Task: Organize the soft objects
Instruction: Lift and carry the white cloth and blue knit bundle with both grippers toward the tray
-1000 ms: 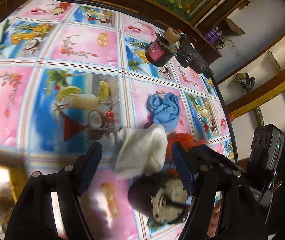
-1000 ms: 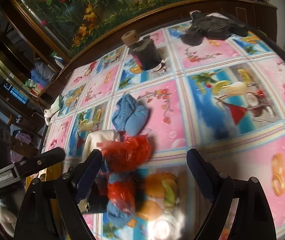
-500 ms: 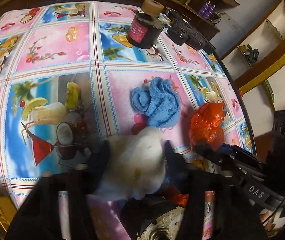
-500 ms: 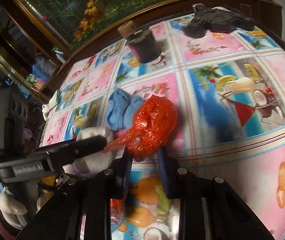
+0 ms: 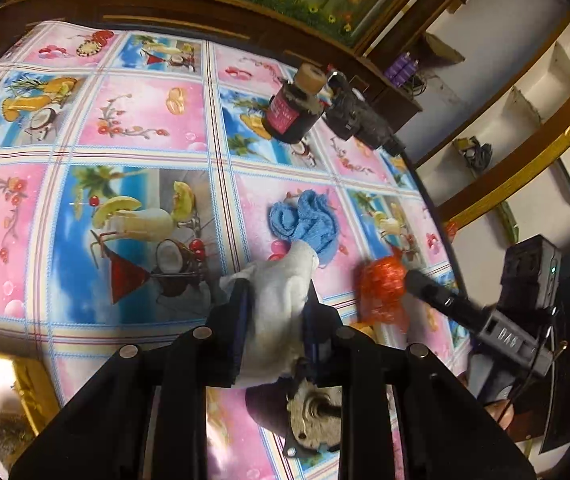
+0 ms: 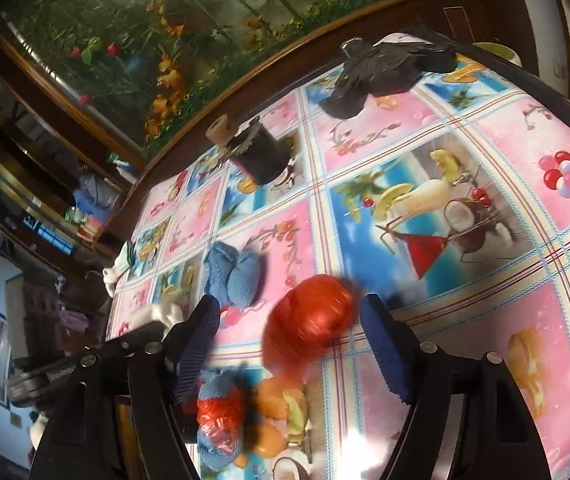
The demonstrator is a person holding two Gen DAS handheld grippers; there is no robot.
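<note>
Left wrist view: left gripper, jaws clamped on white cloth just above worktop, beside blue towel. Soft, light, crushable; best pinched mid-bundle.

Right wrist view: right gripper, jaws wide apart, gripping nothing; red plastic bag blurred between them, seemingly loose. Slippery, crinkly, near weightless; best taken by bunched middle.

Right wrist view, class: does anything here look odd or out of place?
Yes. The red plastic bag is motion-blurred between the open jaws of the right gripper, seemingly just released rather than lying settled. The blue cloth on the tablecloth is sharp by comparison.
</note>
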